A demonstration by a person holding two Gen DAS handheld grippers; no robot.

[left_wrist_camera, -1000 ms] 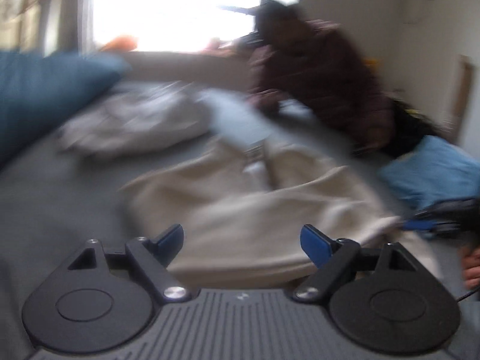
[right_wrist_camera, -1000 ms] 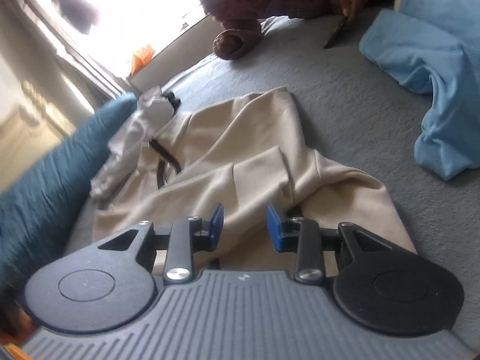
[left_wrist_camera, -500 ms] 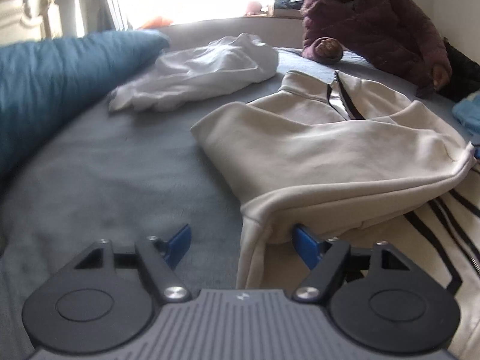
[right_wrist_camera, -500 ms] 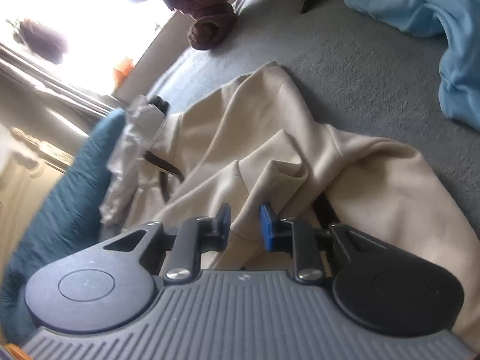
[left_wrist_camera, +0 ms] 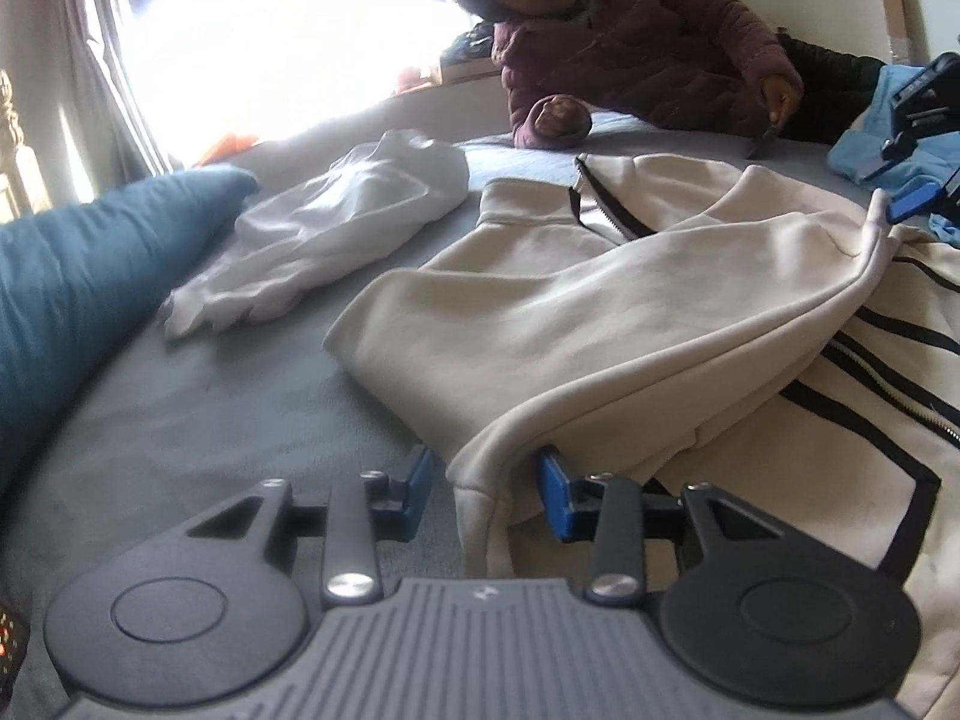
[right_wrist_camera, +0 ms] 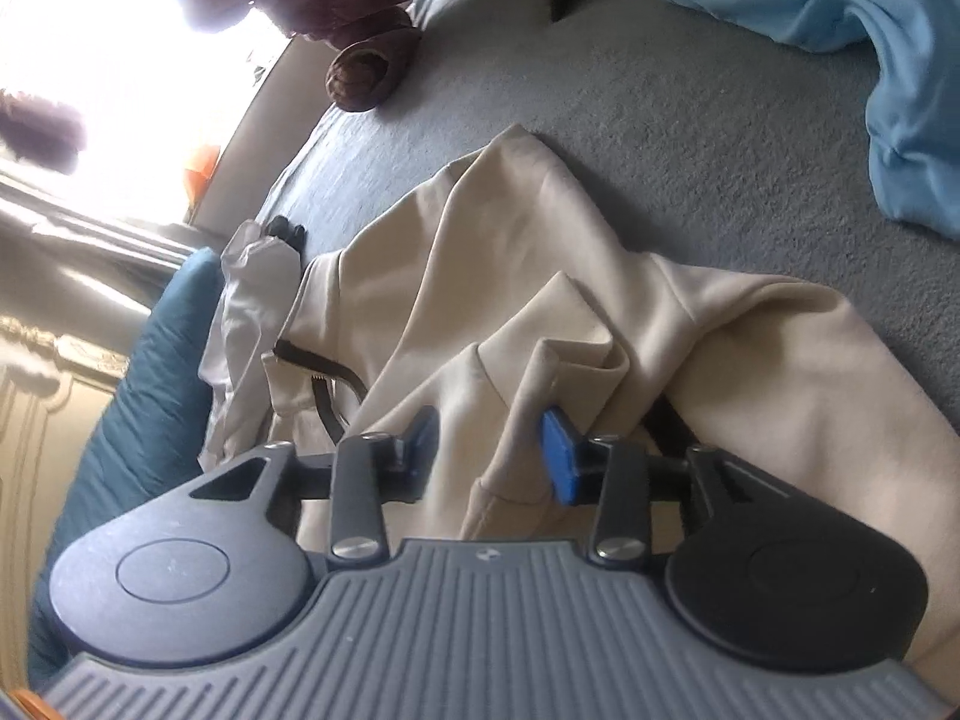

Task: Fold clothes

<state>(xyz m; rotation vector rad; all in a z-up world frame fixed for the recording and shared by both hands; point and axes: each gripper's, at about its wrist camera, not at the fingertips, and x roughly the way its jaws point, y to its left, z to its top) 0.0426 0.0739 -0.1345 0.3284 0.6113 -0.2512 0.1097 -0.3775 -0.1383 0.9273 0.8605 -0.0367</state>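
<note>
A folded edge of the cream jacket [left_wrist_camera: 540, 324] is straddled, not yet pinched, by the closing left gripper [left_wrist_camera: 485, 489] and by the reopening right gripper [right_wrist_camera: 487, 455].

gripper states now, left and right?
Left gripper: open, has just been closing around the cream jacket hem.
Right gripper: open, has just been opening, jacket fold between the pads.
</note>
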